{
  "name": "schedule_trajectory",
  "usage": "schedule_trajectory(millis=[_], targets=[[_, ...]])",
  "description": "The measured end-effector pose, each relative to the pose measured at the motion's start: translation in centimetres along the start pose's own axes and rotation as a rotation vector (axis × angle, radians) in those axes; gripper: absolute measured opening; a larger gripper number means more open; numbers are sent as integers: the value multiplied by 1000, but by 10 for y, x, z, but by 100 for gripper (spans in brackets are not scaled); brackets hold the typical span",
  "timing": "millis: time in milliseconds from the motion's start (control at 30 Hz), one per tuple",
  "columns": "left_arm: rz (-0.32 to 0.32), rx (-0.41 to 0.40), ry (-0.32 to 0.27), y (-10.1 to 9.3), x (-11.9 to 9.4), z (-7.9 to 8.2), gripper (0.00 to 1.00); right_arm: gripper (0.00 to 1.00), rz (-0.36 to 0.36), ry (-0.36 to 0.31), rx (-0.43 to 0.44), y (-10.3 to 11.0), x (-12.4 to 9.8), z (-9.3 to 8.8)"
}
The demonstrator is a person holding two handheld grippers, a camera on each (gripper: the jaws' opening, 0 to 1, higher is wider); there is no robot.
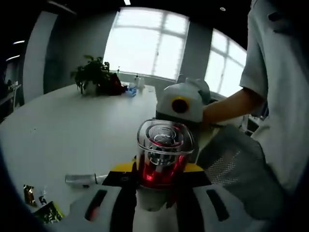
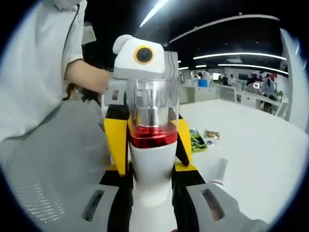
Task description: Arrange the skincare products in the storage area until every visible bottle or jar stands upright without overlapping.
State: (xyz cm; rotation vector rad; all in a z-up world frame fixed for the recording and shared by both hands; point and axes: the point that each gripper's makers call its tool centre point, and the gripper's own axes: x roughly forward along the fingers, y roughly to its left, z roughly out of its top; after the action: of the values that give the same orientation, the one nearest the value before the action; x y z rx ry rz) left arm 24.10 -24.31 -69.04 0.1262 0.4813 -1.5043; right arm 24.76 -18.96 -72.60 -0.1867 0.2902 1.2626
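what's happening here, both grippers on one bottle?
Looks so. A person holds the white bottle with the clear, red-banded cap up off the white table, clamped between the left gripper and the right gripper from opposite sides. A small tube and snack packets lie on the table.

Both views close, facing, bottle (image 1: 163,154) between.
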Motion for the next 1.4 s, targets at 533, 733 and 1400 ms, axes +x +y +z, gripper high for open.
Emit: schedule_trajectory(millis=[533,733,1400], targets=[[-2,-14,18,21,25,-16,27,29,-15,60,-12,-19,-2,-28],[-6,-12,26,23,29,-19,28,29,-12,83,-23,-22,-3,-34],[95,-37,-23,32,22,-9,29,30,-58,138,-40,-35,-2,-42]])
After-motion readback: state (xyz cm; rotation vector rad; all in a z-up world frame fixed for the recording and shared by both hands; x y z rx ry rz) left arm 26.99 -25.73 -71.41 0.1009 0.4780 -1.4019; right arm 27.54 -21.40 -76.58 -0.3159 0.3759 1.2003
